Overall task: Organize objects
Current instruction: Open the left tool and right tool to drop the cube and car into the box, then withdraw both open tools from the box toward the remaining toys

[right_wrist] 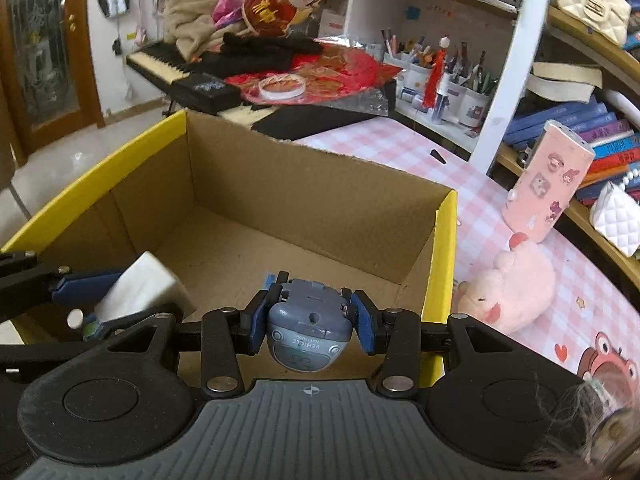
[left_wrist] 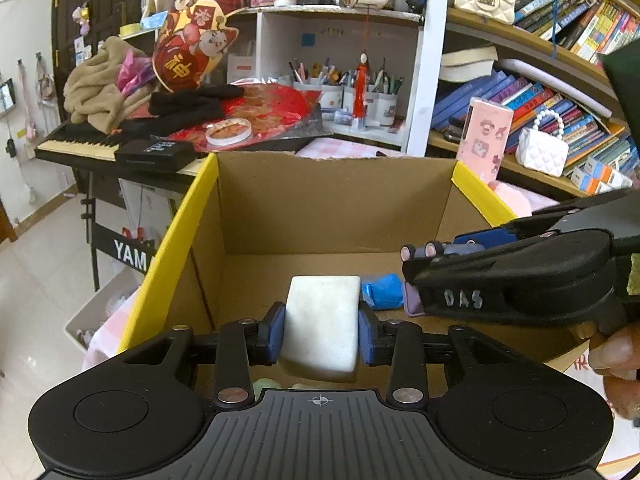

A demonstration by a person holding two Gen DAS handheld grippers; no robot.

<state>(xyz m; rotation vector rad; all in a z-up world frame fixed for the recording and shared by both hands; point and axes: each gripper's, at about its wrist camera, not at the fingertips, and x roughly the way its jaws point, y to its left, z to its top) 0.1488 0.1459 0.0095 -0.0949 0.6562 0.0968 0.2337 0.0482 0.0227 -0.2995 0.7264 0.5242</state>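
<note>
We hold the left gripper clenched on a white block, its blue pads pressed against the block's two sides, above the near part of the cardboard box. Our right gripper is closed about as narrowly on a grey toy car, pinched at its flanks with the printed underside facing the camera, over the box's near right corner. In the left wrist view the right gripper reaches in from the right side with the toy car at its tips, close to the white block but apart from it. A crumpled blue item lies on the box floor between them. The box floor beyond both grippers is bare brown cardboard, walled on all sides, with yellow rims left and right. Outside the right rim, on the pink checked tablecloth, a pink plush pig sits just beside the box, and a pink case stands behind it.
</note>
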